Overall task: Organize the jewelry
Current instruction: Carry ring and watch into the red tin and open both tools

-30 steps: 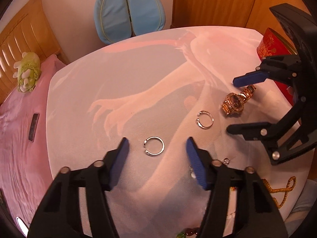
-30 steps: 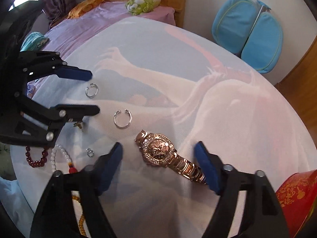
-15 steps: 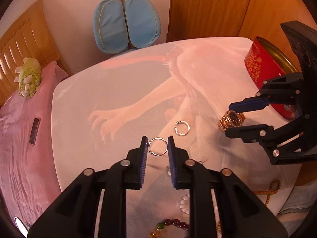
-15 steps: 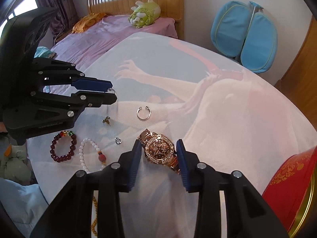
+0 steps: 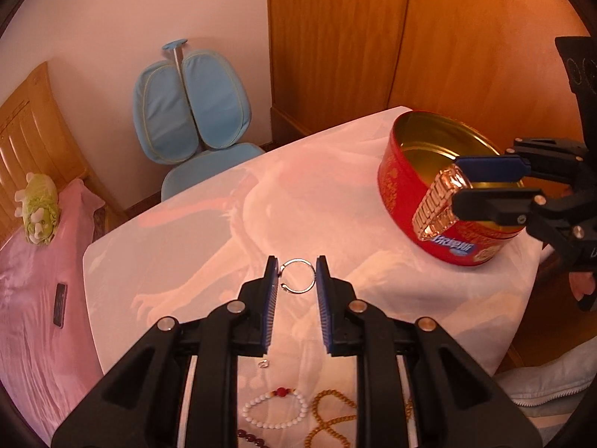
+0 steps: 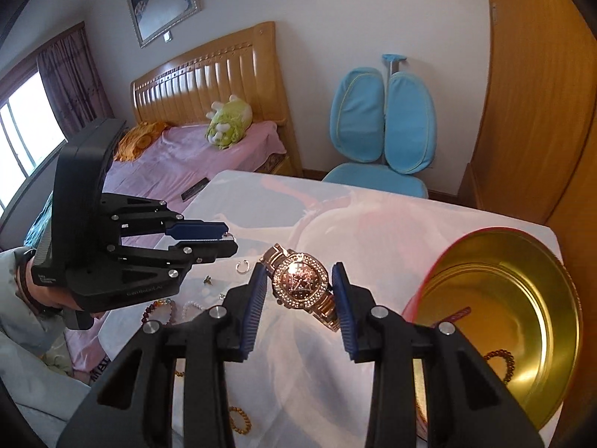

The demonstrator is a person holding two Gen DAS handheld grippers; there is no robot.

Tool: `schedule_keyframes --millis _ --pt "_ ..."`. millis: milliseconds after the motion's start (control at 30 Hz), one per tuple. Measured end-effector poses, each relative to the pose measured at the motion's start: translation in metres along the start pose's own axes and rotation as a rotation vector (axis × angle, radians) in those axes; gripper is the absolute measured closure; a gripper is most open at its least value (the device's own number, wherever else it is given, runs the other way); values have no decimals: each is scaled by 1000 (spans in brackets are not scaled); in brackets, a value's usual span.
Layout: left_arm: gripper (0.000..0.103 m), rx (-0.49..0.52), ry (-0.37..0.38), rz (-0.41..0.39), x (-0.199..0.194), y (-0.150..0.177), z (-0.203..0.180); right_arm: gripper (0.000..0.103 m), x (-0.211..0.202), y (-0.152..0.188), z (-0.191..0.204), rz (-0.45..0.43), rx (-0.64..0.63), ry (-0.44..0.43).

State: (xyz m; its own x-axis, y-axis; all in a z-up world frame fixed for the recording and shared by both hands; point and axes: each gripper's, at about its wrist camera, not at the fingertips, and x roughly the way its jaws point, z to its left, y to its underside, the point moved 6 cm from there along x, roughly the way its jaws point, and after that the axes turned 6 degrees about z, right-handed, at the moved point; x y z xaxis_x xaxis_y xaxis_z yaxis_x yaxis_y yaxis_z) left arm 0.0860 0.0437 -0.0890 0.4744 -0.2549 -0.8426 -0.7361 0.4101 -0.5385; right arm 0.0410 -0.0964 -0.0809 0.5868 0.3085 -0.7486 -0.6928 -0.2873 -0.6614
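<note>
Above the white-covered desk (image 5: 186,261), both hand-held grippers now carry loads that a second ago lay on the cloth. The left hand-held gripper (image 5: 297,280), whose jaws stood wide around the silver open ring (image 5: 297,275) then, is clamped across it, and the ring hangs clear of the surface between the blue pads. The right hand-held gripper (image 6: 299,288) has likewise closed on the rose-gold watch (image 6: 300,280); the case sits pinched between its pads with the bracelet trailing toward the camera. Both have risen since, and the views have tipped up to take in the room.

Judgement: the pick-up step is complete for both items, and delivery to the red tin (image 5: 406,183) is the step in hand. In the left wrist view the watch hangs just at the tin's near rim; the ring is still well short of it.

The tin stands open near the desk's far right corner, close to the edge, with a dark bead bracelet (image 6: 502,362) already inside. Room above it is free. Still on the cloth are a second open ring (image 6: 242,266), a white bead bracelet (image 5: 276,408), a brown bead strand (image 5: 332,416) and small pieces. The desk's left edge borders the pink bed (image 5: 33,298), so a dropped ring could roll off there.
</note>
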Motion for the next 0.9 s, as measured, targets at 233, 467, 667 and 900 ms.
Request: schedule_keyframes --millis 233,467,667,900 --pt "82 98 47 -28 -8 -32 -52 66 -55 19 -41 -78 89 94" --pt "82 176 99 -35 -9 -51 -90 66 -84 41 -79 -120 184 183" --pt "82 221 149 -23 -3 -73 -112 66 -96 51 -112 -121 239 247" --pt "82 318 199 26 25 -112 -144 65 -73 46 -157 -46 313 298"
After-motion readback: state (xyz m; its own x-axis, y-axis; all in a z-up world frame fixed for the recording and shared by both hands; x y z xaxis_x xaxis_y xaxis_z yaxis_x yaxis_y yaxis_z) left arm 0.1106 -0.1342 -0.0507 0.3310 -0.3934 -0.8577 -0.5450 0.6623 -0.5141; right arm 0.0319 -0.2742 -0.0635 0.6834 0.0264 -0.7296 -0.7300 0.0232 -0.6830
